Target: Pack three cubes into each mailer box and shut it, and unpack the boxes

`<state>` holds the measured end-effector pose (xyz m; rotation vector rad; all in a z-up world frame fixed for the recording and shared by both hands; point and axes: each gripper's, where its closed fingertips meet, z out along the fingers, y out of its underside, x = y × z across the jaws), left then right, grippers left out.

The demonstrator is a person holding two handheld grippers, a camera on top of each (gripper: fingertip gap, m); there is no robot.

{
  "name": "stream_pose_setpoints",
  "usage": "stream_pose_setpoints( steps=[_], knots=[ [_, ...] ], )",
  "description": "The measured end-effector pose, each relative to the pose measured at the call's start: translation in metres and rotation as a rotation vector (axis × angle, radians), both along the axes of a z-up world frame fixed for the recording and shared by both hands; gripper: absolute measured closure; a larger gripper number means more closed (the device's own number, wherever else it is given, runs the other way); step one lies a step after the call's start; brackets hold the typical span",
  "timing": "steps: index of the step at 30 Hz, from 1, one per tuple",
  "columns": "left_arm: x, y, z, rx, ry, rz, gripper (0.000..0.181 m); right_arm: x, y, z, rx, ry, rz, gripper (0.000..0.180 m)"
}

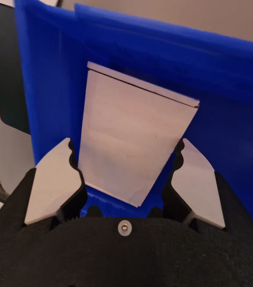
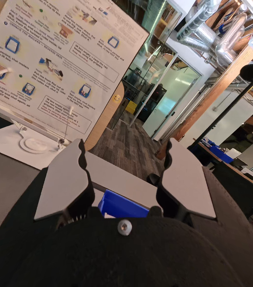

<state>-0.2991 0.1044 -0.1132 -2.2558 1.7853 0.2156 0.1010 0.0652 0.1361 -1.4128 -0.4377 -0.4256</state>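
Left gripper (image 1: 126, 153) wide open around white box (image 1: 132, 132) in blue bin (image 1: 216, 77), right gripper (image 2: 125, 156) open, empty, instruction sheet (image 2: 52, 62) at 11 o'clock.

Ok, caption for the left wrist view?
Open left gripper straddling a shut white mailer box lying inside a blue bin.

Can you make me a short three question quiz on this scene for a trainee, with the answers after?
1. True or false: the left tool has its fingers spread on either side of the white mailer box.
2. What colour is the bin that the mailer box lies in?
3. Which way does the right tool point? A) down into a bin, B) out over the table edge toward the room, C) at the left tool.

Key: 1 true. 2 blue. 3 B.
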Motion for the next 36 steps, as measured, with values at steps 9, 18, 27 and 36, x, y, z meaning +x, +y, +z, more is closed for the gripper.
stream_pose_setpoints(
  steps=[9,18,27,36],
  knots=[
    [-0.006,-0.005,-0.014,-0.009,0.024,0.013,0.057,-0.006,0.007,-0.011,-0.036,-0.049,0.002,0.080],
    [-0.028,-0.061,-0.010,-0.102,0.186,0.030,0.058,-0.015,0.009,-0.019,-0.078,-0.052,0.039,0.078],
    [-0.025,-0.062,-0.004,-0.079,0.146,-0.047,0.052,-0.030,0.010,-0.025,-0.094,-0.086,0.084,0.077],
    [-0.033,-0.066,-0.030,-0.205,0.125,-0.028,0.038,-0.024,0.018,-0.034,-0.127,-0.084,0.075,0.075]
  ],
)
